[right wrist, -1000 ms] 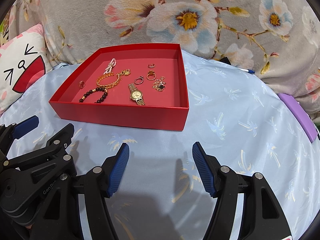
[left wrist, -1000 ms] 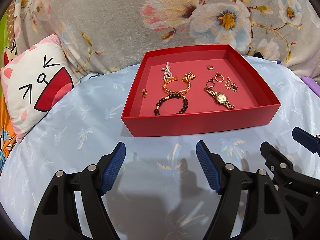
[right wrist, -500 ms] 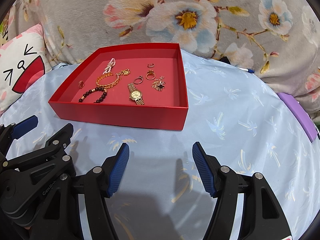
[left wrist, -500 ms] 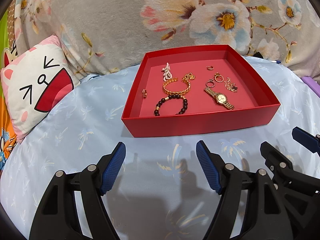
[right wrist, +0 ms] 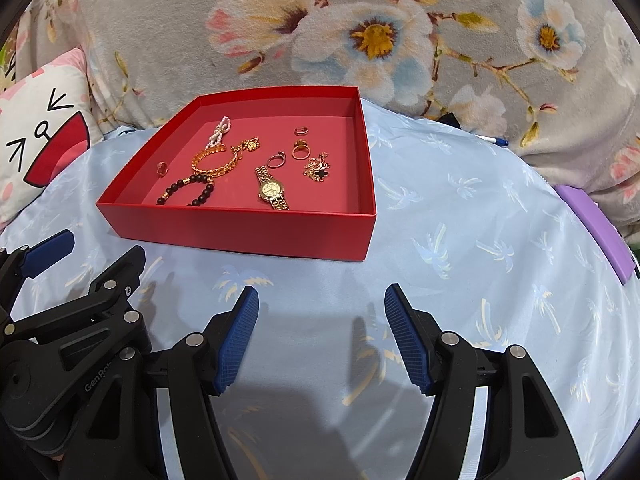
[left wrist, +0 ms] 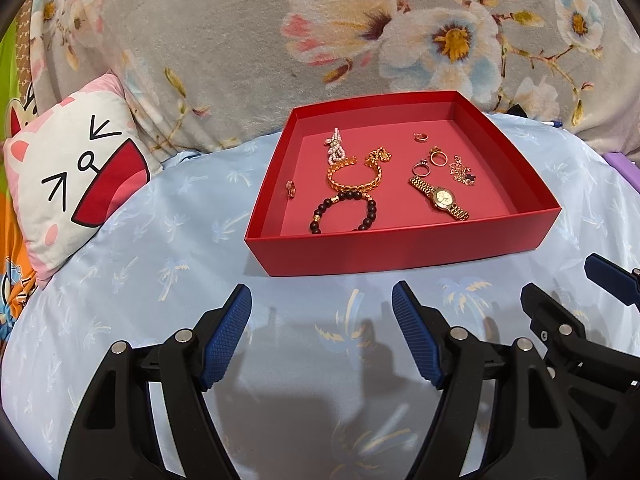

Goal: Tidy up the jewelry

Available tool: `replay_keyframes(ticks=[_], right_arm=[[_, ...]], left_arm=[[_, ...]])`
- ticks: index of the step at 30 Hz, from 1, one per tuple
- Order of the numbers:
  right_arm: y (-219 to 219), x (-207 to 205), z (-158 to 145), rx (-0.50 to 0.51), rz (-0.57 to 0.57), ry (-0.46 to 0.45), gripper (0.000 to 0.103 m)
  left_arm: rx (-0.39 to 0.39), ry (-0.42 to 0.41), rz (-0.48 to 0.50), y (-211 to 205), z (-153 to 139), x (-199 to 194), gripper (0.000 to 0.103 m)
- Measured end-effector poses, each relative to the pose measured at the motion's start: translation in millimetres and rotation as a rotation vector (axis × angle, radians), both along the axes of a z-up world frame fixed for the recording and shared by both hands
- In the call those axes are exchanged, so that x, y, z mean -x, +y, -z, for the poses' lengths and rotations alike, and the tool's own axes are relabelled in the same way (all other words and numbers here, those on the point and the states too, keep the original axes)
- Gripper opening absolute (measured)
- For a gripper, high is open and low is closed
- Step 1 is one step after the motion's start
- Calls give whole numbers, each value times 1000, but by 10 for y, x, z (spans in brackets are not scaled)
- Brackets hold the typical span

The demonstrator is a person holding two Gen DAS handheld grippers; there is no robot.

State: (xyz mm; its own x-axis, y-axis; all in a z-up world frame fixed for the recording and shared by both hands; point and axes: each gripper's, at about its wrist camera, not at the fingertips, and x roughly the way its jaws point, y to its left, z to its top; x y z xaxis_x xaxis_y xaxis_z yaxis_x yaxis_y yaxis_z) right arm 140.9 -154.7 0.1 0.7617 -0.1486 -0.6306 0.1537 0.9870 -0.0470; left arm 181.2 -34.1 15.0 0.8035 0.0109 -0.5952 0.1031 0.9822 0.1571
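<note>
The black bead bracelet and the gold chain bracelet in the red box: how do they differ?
The black bead bracelet is a string of dark round beads with a few gold ones; the gold chain bracelet is flat gold links throughout. The bead bracelet lies nearer the front wall of the red box, which hides part of it; the chain bracelet lies behind it, fully visible. Both lie flat as loops on the box floor.

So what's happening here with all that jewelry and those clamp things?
A person is holding two hand-held grippers over a blue bedsheet, about to sort jewelry. The left gripper and right gripper both have their jaws open and empty, short of the red tray. Nothing is being handled yet. In the tray lie a gold watch, a dark bead bracelet, a gold chain bracelet, a pearl piece and several rings.
</note>
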Motion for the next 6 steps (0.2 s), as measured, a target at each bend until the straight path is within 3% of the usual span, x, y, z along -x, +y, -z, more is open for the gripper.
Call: replay_keyframes(ticks=[6], right_arm=[[-4, -4, 1, -1, 0, 2, 65]], left_arm=[[-4, 1, -1, -12, 0, 14, 70]])
